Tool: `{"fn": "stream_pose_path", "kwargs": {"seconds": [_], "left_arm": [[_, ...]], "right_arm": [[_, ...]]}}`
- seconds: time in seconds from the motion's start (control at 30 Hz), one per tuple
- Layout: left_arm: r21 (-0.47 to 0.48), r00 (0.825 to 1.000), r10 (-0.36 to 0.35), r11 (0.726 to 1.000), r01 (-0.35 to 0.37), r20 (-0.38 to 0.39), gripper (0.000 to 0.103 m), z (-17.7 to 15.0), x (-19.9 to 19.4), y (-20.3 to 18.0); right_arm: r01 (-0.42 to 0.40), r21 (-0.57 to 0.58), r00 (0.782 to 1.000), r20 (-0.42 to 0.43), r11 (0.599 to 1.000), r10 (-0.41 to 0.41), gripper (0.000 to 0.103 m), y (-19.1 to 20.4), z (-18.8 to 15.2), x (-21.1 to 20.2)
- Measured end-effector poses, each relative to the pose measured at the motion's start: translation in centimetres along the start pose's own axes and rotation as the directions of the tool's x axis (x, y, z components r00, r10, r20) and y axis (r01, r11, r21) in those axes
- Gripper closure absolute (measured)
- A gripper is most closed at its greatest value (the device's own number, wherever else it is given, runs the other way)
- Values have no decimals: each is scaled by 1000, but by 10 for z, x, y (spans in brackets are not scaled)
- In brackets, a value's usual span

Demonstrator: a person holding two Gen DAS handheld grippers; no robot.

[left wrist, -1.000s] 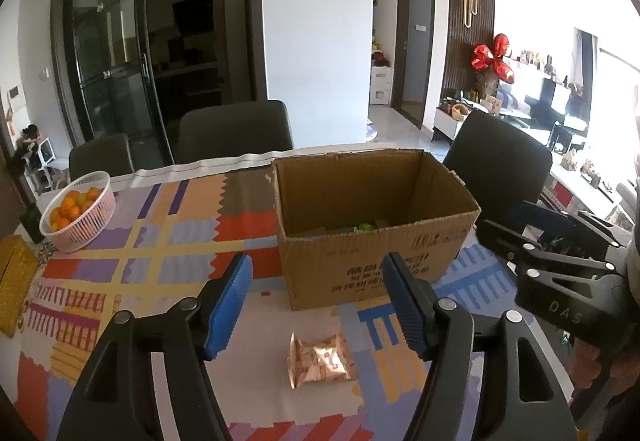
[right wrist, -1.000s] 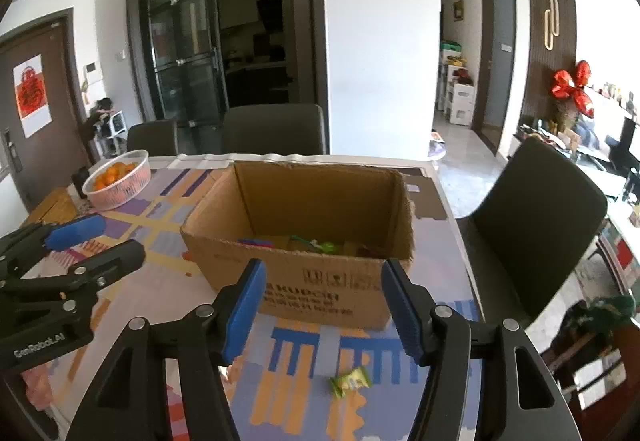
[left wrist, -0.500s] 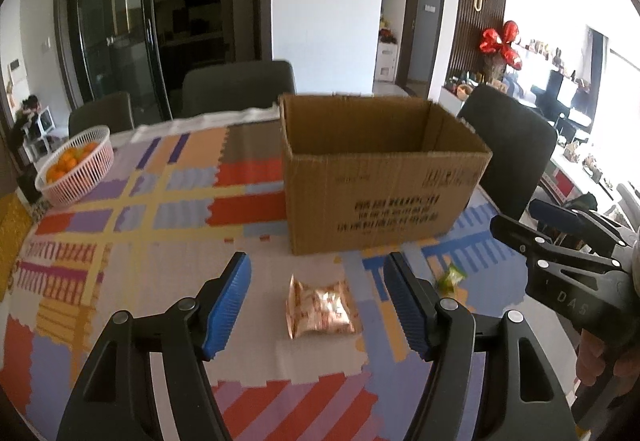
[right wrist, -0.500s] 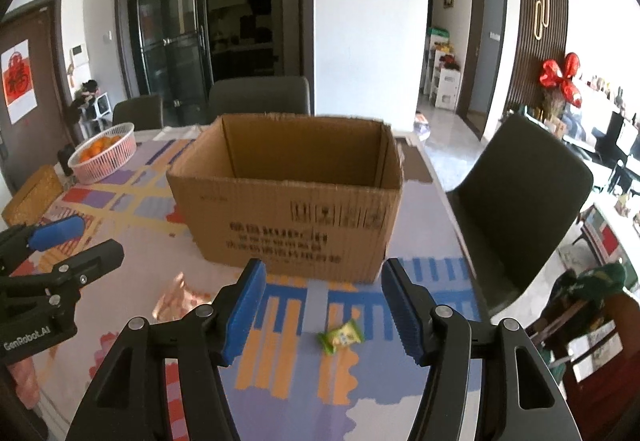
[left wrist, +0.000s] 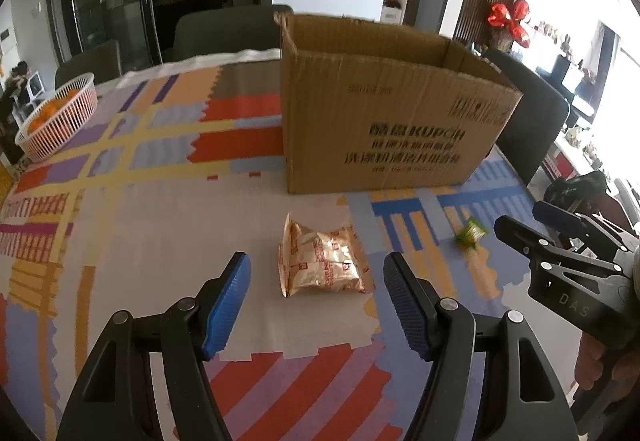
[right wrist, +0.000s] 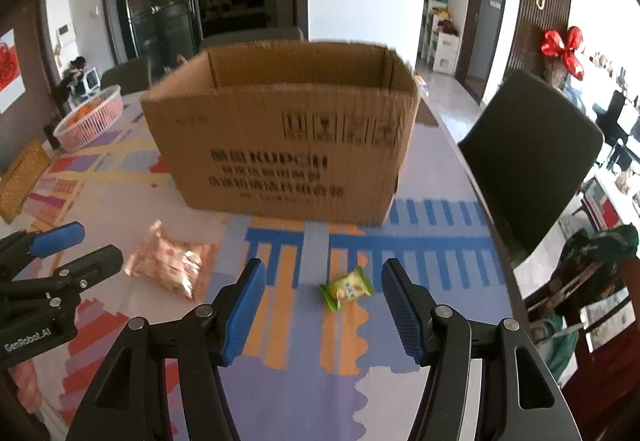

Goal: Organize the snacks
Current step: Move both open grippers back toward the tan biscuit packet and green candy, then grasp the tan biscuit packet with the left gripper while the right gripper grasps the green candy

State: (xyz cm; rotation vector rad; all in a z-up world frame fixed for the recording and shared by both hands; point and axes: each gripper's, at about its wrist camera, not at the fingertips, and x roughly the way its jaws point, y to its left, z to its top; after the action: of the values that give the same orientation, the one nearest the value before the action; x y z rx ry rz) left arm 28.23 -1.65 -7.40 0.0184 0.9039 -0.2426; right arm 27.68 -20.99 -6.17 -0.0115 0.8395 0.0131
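A shiny gold snack packet (left wrist: 322, 263) (right wrist: 170, 263) lies flat on the patterned tablecloth in front of an open cardboard box (left wrist: 384, 121) (right wrist: 284, 137). My left gripper (left wrist: 316, 281) hovers just short of the packet, open, its blue pads to either side with nothing touched. A small green wrapped sweet (right wrist: 346, 287) (left wrist: 472, 231) lies to the right. Over it my right gripper (right wrist: 322, 283) stands open, also touching nothing. Each gripper shows at the edge of the other's view. The box's inside is hidden from here.
A pink basket of oranges (left wrist: 56, 117) (right wrist: 90, 119) stands at the table's far left. Dark chairs stand behind the table (left wrist: 228, 29) and at its right side (right wrist: 532, 157). A woven yellow item (right wrist: 20, 181) lies at the left edge.
Both grippers have come down toward the table. The packet and the sweet now look larger and nearer, and the box's inside has dropped out of sight. Neither gripper's opening has changed.
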Motion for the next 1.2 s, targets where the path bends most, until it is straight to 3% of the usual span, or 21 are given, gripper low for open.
{"fn": "stream_pose_path", "kwargs": {"seconds": [0.43,0.87,1.2], "left_arm": [[-7,999,2,1000,-3,-49,35,-6,40,6],[-27,996,-44,999,42,-72,36,-5,67,8],[-82,990,-96,993,88,-100,56,-5,81,10]], "right_arm": [[16,71,994,-110,997,-8,42,-12,-14,44],[18,123,988,-154,992,1,42,-21,-18,67],[27,140,988,-156,990,-5,43,-24,-16,77]]}}
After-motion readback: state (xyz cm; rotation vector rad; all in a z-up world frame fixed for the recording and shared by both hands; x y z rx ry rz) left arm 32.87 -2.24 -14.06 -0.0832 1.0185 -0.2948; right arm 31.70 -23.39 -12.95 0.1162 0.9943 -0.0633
